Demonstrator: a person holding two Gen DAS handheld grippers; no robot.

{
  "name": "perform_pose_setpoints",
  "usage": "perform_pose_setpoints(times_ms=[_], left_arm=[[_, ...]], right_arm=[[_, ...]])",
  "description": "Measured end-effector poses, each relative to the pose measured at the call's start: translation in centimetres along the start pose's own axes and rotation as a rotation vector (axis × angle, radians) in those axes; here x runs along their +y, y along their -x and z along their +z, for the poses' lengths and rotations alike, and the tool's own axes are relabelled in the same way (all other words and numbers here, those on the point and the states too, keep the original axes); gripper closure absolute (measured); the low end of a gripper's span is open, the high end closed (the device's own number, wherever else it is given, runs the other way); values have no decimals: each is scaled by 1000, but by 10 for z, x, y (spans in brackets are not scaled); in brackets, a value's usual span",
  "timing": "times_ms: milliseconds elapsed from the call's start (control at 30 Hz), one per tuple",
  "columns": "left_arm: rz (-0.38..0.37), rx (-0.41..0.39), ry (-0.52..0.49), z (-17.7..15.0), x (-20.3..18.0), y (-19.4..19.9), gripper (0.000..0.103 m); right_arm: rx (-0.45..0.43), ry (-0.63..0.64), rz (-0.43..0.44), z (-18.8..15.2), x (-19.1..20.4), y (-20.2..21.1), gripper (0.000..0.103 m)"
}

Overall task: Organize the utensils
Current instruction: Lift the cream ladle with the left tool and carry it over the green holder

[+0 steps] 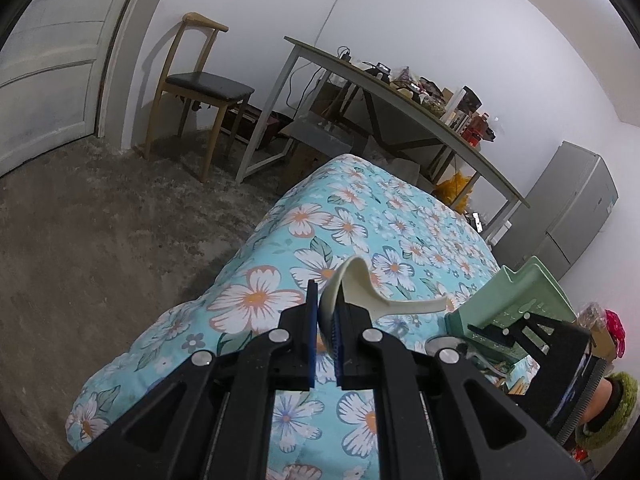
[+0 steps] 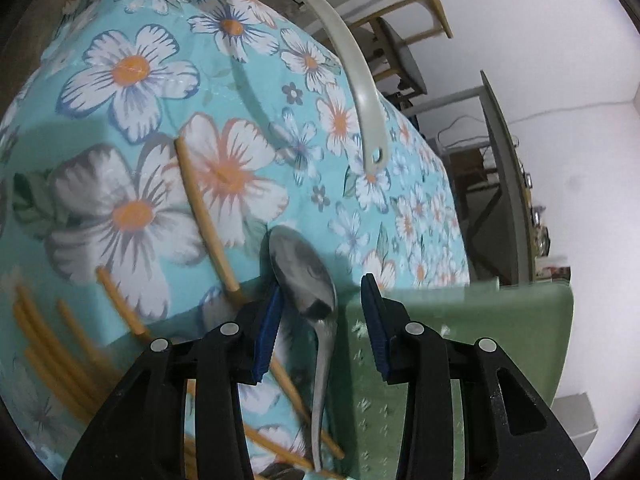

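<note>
My left gripper (image 1: 326,322) is shut on the bowl of a cream plastic spoon (image 1: 400,306), held above the floral tablecloth (image 1: 304,216) with its handle pointing right. The same cream spoon (image 2: 360,80) hangs across the top of the right wrist view. My right gripper (image 2: 320,312) is low over the table with its jaws apart. A metal spoon (image 2: 306,276) lies between them, its bowl close to the left pad and clear of the right pad. A green utensil holder (image 2: 460,320) stands just right of it. Several wooden chopsticks (image 2: 204,208) lie to the left.
The green holder (image 1: 520,292) stands at the table's right side, and a hand in a green cuff (image 1: 612,396) is behind it. Beyond the table are a wooden chair (image 1: 200,88), a cluttered desk (image 1: 400,96), a grey fridge (image 1: 572,200) and carpeted floor (image 1: 100,240).
</note>
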State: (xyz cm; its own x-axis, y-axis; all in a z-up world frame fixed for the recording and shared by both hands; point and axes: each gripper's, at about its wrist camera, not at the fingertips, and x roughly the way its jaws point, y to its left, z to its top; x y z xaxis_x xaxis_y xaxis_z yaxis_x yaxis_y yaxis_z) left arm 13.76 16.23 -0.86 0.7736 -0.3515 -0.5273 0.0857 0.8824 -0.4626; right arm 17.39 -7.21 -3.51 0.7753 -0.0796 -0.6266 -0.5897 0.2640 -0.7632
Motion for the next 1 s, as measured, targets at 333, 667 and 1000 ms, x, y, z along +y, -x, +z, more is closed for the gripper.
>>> perform_pose_setpoints(times_ms=[333, 667, 1000], left_arm=[[-4, 5, 3, -1, 2, -1, 97], [-17, -41, -13, 4, -10, 13, 97], [-126, -190, -117, 37, -65, 48, 97]], right_arm=[[-12, 21, -15, 12, 10, -11, 92], [-96, -175, -95, 5, -16, 38, 98], [-173, -467, -163, -29, -67, 87, 101]])
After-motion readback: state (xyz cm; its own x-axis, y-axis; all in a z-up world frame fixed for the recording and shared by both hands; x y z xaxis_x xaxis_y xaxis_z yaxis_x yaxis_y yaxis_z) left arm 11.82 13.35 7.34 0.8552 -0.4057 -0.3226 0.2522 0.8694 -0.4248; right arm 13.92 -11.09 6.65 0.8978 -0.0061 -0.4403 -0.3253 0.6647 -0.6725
